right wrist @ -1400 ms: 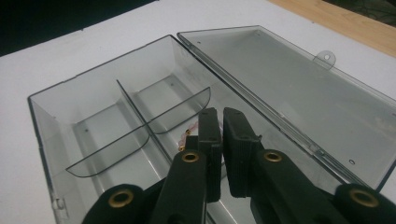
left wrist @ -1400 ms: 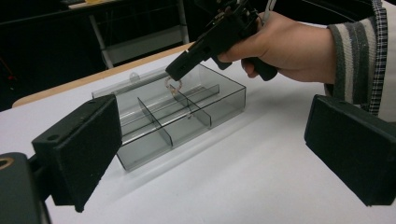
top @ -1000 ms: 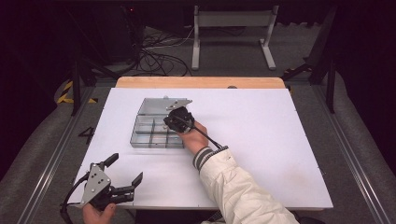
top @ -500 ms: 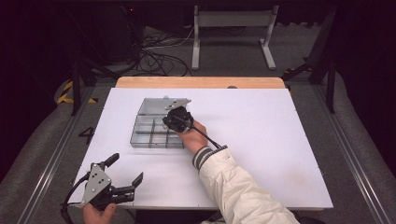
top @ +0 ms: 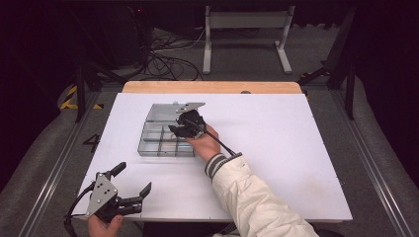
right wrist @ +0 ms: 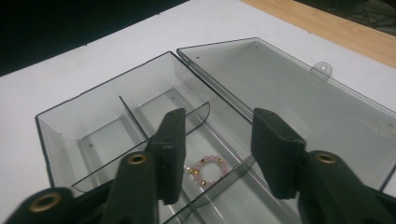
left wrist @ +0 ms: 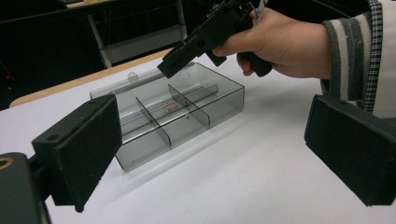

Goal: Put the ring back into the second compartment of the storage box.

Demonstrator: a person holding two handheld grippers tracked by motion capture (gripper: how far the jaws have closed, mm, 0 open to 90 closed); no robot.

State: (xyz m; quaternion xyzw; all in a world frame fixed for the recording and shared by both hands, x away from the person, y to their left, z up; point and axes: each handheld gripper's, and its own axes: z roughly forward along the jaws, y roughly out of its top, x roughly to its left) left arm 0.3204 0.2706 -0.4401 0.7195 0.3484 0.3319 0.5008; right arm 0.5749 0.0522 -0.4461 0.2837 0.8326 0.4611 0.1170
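The right hand-held gripper (right wrist: 217, 154) is hanging over the open box (top: 148, 136) on the counter (top: 276, 128); its jaws have just been opening, now released and holding nothing, w/ the bead bracelet (right wrist: 208, 169) lying in the middle compartment right below. For a good release it is better lifting straight up, not touching the thin dividers. The left hand-held gripper (top: 132, 186) is waiting wide open near the front edge, also holding nothing.

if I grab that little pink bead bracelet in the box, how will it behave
The bracelet is a loop of small round beads, so probably floppy, light, and slippery between flat pads. It lies low between dividers of the box, so it may skid rather than lift.
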